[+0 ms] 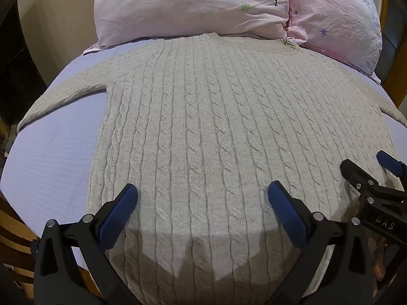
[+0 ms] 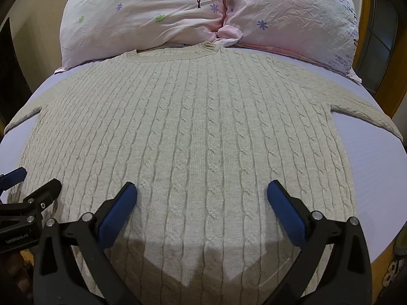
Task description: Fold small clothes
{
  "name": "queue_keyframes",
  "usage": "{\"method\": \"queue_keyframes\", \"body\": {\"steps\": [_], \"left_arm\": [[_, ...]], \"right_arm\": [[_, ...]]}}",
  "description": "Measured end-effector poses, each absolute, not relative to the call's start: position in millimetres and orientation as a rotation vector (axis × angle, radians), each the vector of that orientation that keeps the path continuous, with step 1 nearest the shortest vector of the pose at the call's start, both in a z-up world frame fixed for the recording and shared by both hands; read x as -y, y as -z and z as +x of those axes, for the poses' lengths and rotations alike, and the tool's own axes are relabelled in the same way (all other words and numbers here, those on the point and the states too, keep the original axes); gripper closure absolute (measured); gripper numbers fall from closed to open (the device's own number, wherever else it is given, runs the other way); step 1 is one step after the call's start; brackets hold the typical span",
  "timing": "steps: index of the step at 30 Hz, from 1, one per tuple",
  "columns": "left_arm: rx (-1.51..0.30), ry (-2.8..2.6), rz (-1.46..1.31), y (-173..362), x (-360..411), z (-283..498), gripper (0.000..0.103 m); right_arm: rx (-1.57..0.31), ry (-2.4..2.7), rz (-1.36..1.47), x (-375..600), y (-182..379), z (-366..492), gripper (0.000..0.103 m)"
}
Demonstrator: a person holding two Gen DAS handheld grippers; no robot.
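Left gripper (image 1: pixel 202 199) hovers low over the sweater (image 1: pixel 203 117) hem, fingers (image 1: pixel 119 216) spread wide, gripping nothing; right gripper (image 2: pixel 202 199) hovers beside it over the same hem, fingers (image 2: pixel 286 214) also wide apart, empty; each has two black fingers with blue textured pads; one beige cable-knit sweater lies flat, sleeves out, on the bed (image 1: pixel 51 157) with its lilac ribbed sheet; collar touches two pink crinkled flower-print pillows (image 2: pixel 142 17) at the sweater's far end.
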State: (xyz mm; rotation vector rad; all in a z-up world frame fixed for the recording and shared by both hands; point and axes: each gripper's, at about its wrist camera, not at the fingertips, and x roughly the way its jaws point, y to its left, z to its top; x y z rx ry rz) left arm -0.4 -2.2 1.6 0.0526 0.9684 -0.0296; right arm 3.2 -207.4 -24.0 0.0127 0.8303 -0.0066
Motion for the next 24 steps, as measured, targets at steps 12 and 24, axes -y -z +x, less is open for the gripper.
{"method": "queue_keyframes", "body": {"steps": [12, 24], "left_arm": [[-0.967, 0.03, 0.053, -2.3, 0.9, -0.6, 0.001], [-0.963, 0.03, 0.053, -2.4, 0.8, -1.0, 0.001]], "right_arm": [[-0.828, 0.007, 0.013, 207.6, 23.9, 2.9, 0.002], [-0.822, 0.005, 0.011, 208.2, 23.2, 5.2, 0.002]]}}
